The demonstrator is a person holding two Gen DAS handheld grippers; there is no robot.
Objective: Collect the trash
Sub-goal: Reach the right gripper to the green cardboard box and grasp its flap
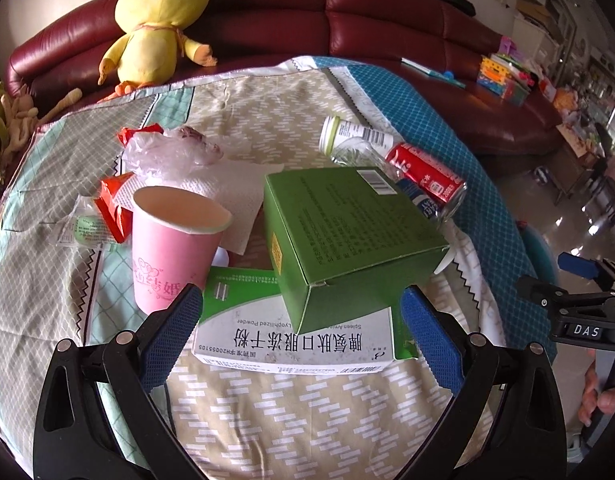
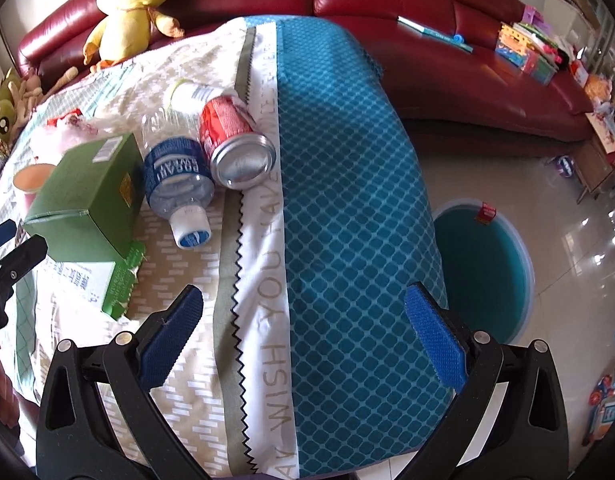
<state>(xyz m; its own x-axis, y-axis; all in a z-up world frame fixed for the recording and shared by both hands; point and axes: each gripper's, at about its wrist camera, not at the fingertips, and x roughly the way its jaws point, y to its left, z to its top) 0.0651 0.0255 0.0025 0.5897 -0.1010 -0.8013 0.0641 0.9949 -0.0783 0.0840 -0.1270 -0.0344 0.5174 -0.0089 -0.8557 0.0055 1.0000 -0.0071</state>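
Note:
Trash lies on a cloth-covered table (image 1: 307, 408). In the left wrist view my left gripper (image 1: 301, 304) stands open, its blue pads either side of a flat white-and-green medicine box (image 1: 291, 340) with a green carton (image 1: 347, 232) resting on it. A pink paper cup (image 1: 175, 244) stands just left. Behind lie a paper napkin (image 1: 243, 192), a plastic bag (image 1: 167, 152), red wrappers (image 1: 115, 204), a red can (image 1: 427, 176) and bottles. In the right wrist view my right gripper (image 2: 303, 312) is open over the blue cloth; the red can (image 2: 235, 144), a blue-labelled bottle (image 2: 175, 180) and the green carton (image 2: 87, 192) lie ahead left.
A teal bin (image 2: 487, 272) with a white rim stands on the tiled floor right of the table. A dark red sofa (image 1: 367, 20) curves behind, with a yellow plush chick (image 1: 159, 24) and toys (image 1: 507, 76) on it. A person's hand (image 1: 599, 400) holds the other gripper at the right edge.

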